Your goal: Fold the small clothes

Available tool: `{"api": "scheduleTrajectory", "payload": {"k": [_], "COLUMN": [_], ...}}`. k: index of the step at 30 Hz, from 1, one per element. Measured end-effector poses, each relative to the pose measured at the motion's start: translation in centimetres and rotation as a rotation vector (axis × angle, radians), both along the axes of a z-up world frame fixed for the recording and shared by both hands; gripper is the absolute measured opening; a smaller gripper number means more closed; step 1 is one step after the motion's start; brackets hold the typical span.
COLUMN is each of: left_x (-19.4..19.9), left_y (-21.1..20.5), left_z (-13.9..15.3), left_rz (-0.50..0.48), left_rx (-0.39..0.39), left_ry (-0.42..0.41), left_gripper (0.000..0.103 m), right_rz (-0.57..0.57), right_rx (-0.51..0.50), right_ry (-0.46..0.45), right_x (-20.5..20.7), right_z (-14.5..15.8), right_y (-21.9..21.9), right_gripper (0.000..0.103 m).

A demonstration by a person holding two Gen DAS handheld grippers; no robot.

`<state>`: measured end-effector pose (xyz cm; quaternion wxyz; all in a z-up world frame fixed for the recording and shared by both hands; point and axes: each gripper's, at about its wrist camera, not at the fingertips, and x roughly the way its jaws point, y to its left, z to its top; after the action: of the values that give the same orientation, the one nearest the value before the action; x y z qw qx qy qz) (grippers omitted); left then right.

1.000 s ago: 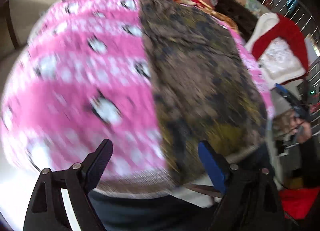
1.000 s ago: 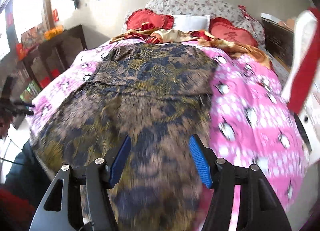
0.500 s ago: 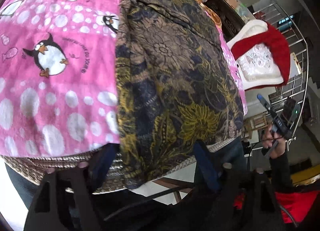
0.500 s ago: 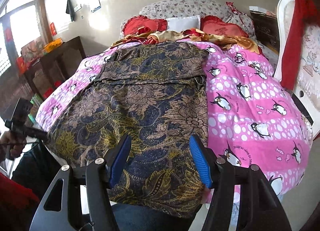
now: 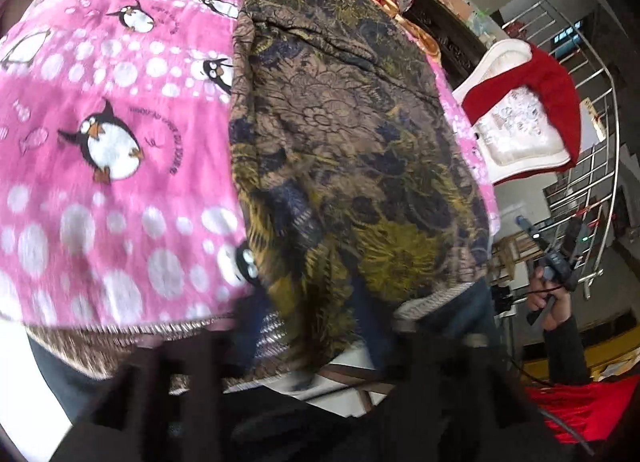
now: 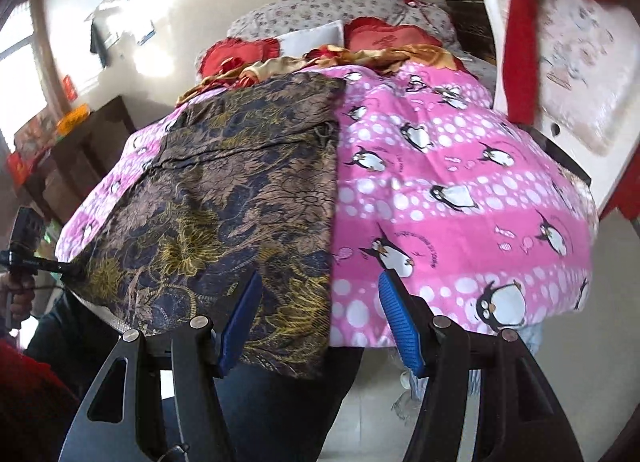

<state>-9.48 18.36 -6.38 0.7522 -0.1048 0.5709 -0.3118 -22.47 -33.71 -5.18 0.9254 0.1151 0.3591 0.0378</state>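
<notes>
Pink penguin blanket (image 6: 460, 190) covers bed; right tongs (image 6: 320, 318) wide; left tongs (image 5: 304, 346) blurred, unclear.

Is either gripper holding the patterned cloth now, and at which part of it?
The right gripper is open and holds nothing. The left gripper is dark and blurred at the patterned cloth's near hem; a hold cannot be told.

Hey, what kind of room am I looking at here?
Most likely a home bedroom. A bed is covered by a pink penguin blanket, with red pillows against a flowered headboard. A patterned garment lies spread on the blanket, and a dark wooden cabinet stands beside the bed.
</notes>
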Motion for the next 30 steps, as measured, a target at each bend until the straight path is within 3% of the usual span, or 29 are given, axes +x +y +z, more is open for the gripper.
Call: {"api": "scheduleTrajectory", "payload": {"k": [7,10,11,18,25,28,30], "left_x": [0.1,0.0,-0.1,-0.5,0.2,0.2,0.2], "left_y": [-0.2,-0.9,-1.1,-0.8,-0.5,-0.7,-0.8], "left_z": [-0.5,-1.1,-1.3,-0.3,-0.1,-0.5,-0.8], "left_rz": [-0.039,-0.063,-0.069,-0.052,-0.022,-0.022,-0.023], "left_rx": [-0.018,-0.013,-0.005,-0.018,-0.032,-0.029,-0.035], "left_ry": [0.017,0.034,0.033,-0.016,-0.016,-0.004,0.003], "left_gripper": [0.044,0.011,0.009,0.006,0.007,0.009,0.01], "right_rz": [0.004,0.03,0.052,0.097,0.19,0.222,0.281], "right_rx": [0.018,0.054,0.076,0.149,0.222,0.325,0.434], "right_ry": [-0.021,-0.027,-0.025,0.01,0.046,0.029,0.046], "right_x": [-0.6,-0.6,-0.6,-0.4,3.8,3.8,3.5], "right_z": [-0.3,-0.9,-1.4,-3.8,-7.2,-7.5,-7.9], "right_y": [-0.1,-0.4,-0.4,-0.4,-0.1,-1.0,-1.6], "right_gripper": [0.06,0.057,0.057,0.054,0.05,0.048,0.04]}}
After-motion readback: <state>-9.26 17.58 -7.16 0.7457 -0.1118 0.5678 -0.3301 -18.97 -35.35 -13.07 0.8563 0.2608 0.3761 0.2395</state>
